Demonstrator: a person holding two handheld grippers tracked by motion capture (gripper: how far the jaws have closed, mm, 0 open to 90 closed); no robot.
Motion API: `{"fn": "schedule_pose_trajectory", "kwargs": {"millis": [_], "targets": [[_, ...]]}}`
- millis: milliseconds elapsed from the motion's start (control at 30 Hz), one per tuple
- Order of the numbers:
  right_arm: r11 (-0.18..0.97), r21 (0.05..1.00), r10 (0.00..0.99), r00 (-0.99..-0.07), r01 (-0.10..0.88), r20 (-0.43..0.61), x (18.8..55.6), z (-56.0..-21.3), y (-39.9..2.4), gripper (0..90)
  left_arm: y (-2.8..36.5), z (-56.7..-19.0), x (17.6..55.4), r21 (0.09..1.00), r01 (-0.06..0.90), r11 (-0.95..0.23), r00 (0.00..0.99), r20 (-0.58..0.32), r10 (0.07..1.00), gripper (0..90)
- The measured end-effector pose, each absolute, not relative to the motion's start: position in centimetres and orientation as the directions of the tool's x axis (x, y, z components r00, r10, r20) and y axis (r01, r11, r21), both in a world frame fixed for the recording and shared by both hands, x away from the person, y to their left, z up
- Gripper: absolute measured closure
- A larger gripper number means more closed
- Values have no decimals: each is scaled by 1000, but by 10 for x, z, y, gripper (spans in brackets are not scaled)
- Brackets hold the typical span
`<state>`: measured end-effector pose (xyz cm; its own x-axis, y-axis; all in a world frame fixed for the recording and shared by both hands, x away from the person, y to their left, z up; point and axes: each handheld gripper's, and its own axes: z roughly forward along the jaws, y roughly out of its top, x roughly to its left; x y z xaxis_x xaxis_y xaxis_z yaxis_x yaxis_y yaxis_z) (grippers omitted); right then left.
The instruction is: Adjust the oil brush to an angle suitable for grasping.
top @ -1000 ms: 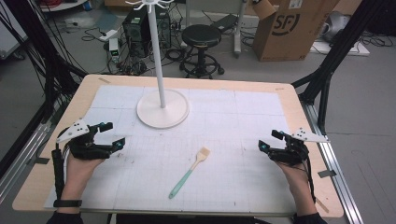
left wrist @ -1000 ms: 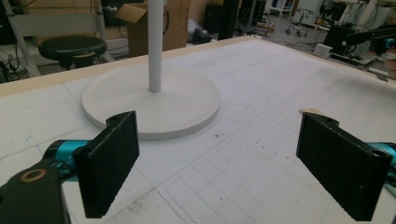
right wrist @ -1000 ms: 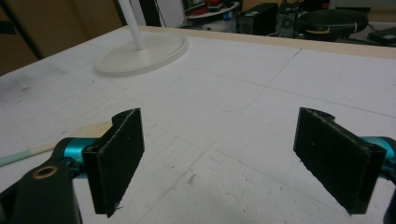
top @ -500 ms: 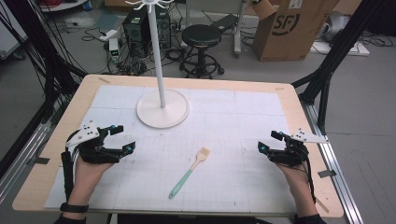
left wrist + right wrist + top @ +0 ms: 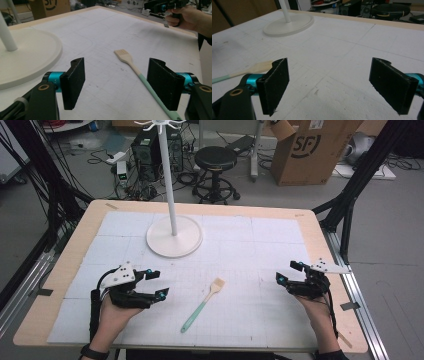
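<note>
A wooden spatula [image 5: 202, 305] with a mint-green handle lies flat on the white mat, its pale head pointing to the far right. My left gripper [image 5: 159, 283] hovers just left of it, open; its jaws have just been closing and nothing is between them. In the left gripper view the spatula [image 5: 130, 62] lies ahead, its handle running under the right-hand jaw of the left gripper [image 5: 117, 75]. My right gripper [image 5: 287, 272] stands open near the table's right edge, well apart from the spatula. From the right gripper [image 5: 329, 85] the spatula's head [image 5: 259, 67] shows at left.
A white stand with a round base [image 5: 174, 236] and a tall pole rises at the mat's far left-centre. The wooden table edge [image 5: 310, 220] frames the mat. Behind the table stand a stool [image 5: 216, 160] and a cardboard box [image 5: 310, 150].
My left hand has moved right across the mat toward the spatula, and its jaws stand narrower than before. The right hand and the spatula have kept still.
</note>
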<state>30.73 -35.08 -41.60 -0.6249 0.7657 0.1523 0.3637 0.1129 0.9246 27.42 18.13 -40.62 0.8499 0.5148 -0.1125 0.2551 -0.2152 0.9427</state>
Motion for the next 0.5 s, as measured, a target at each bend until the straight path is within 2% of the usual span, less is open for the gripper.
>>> {"fn": "schedule_pose_trajectory", "kwargs": {"millis": [333,500], "targets": [[117,923,766,-625,366,151,307,-416,-351,156,163,-416,266,918,277,-282,873,-119,473,482],[116,923,767,-624,367,151,307,-416,-351,157,155,-423,261,901,292,-322,886,-127,446,598]]}}
